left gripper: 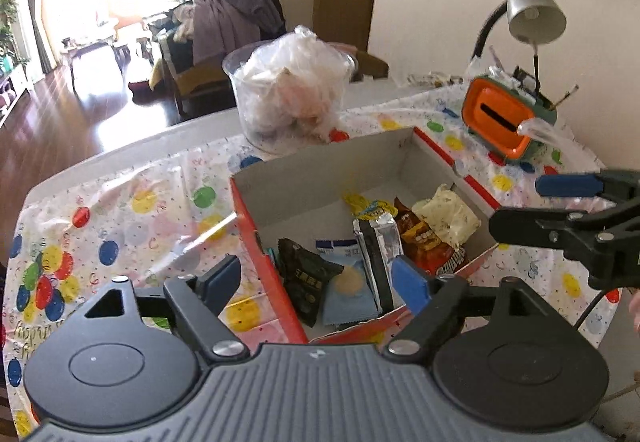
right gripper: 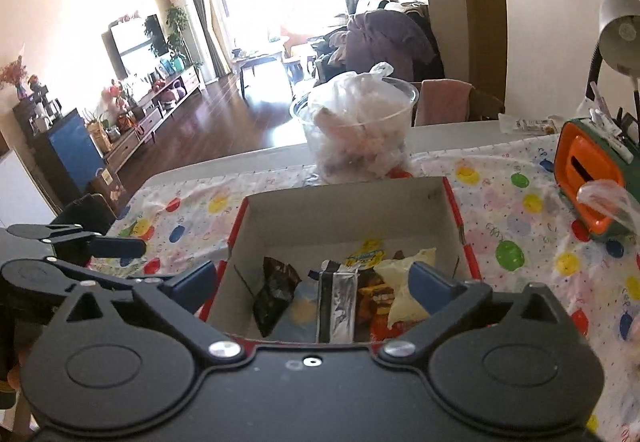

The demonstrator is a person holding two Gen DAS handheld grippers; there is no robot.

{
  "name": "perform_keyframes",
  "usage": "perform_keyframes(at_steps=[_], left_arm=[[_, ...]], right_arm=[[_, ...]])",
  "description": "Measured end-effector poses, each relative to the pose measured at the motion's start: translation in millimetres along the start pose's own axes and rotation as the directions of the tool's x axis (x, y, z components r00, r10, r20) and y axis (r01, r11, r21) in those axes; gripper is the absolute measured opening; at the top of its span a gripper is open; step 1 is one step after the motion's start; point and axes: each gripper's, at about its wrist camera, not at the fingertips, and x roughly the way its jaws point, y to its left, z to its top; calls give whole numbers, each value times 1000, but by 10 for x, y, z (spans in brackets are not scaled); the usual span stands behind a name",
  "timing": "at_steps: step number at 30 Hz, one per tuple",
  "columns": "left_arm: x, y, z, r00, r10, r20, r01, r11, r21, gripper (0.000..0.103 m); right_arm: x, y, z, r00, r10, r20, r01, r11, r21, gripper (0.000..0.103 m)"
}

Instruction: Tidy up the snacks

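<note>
A red cardboard box [left gripper: 320, 169] with a grey inside stands open on the table. Several snack packets lie in its near end: a black one [left gripper: 304, 274], a light blue one [left gripper: 348, 286], a silver one [left gripper: 380, 242], a brown one [left gripper: 424, 238] and a pale yellow one [left gripper: 448, 213]. My left gripper [left gripper: 316, 280] hangs open above the box's near left corner, with nothing between its fingers. My right gripper [right gripper: 312, 282] is open wide over the near wall of the box [right gripper: 344, 209] and holds nothing. It also reaches in from the right as the right gripper [left gripper: 536, 207].
A balloon-print cloth [left gripper: 120, 217] covers the table. Behind the box stands a clear tub [left gripper: 288, 101] stuffed with a plastic bag. An orange and green holder [left gripper: 500, 117] and a desk lamp [left gripper: 532, 9] occupy the far right corner. The table's edge curves round at the left.
</note>
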Motion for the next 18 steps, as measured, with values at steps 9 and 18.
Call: perform_keyframes(at_steps=[9, 18], left_arm=[[-239, 79, -122, 999, 16, 45, -14, 999, -31, 91], [-348, -18, -213, 996, 7, 92, -2, 998, -55, 103]], right_arm=[[-105, 102, -156, 1000, -1, 30, 1, 1000, -13, 103], [-209, 110, -273, 996, -28, 80, 29, 999, -13, 103]])
